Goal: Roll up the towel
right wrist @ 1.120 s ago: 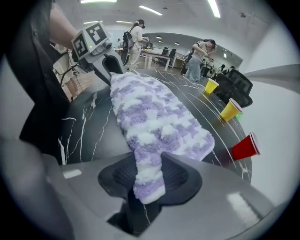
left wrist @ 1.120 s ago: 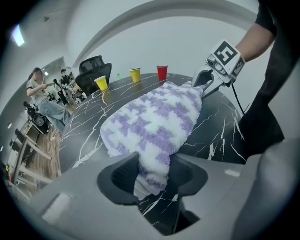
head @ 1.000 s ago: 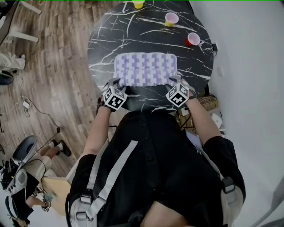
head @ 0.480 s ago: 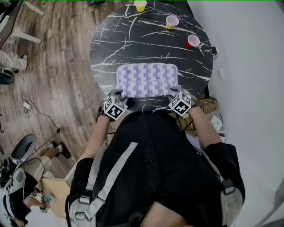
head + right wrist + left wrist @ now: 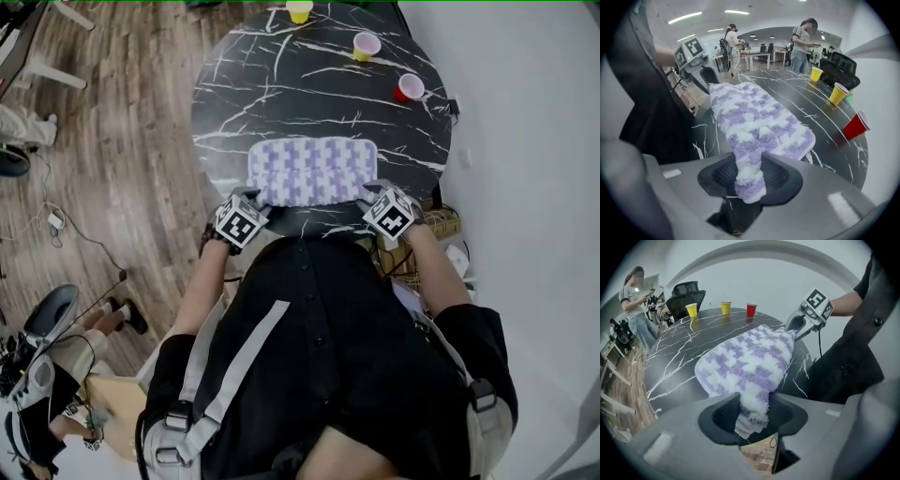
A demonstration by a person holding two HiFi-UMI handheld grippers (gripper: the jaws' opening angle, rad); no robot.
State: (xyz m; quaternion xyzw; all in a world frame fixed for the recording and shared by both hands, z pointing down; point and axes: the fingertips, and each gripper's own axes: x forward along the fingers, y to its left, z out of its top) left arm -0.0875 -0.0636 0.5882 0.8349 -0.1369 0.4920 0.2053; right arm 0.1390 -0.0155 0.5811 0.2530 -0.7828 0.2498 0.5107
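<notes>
Under everything, wood-plank floor [image 5: 122, 141], with a round black marble table [image 5: 281, 94] with white veins standing on it. Person in black shirt [image 5: 337, 356] with grey straps stands at the table's near edge, both arms reaching forward. Purple-and-white checked fluffy towel [image 5: 311, 171] lies spread on the near half of the table, long side across, not rolled; its near edge sits close to the table's rim. Left gripper [image 5: 253, 198] is at the towel's near-left corner, pointing steeply down, marker cube on top; left gripper view shows the jaws clamped on that corner, pads pressing the pile, a tuft hanging down past them. Right gripper [image 5: 373, 191] is at the near-right corner, same pose; right gripper view shows its jaws pinching that corner too, with the towel end poking out below the pads. Both corners are raised slightly off the tabletop, the rest of the towel flat. Along the far side of the table, well apart from the towel: yellow cup [image 5: 299, 11], second yellow cup [image 5: 366, 44], red cup [image 5: 409, 87], all upright.
</notes>
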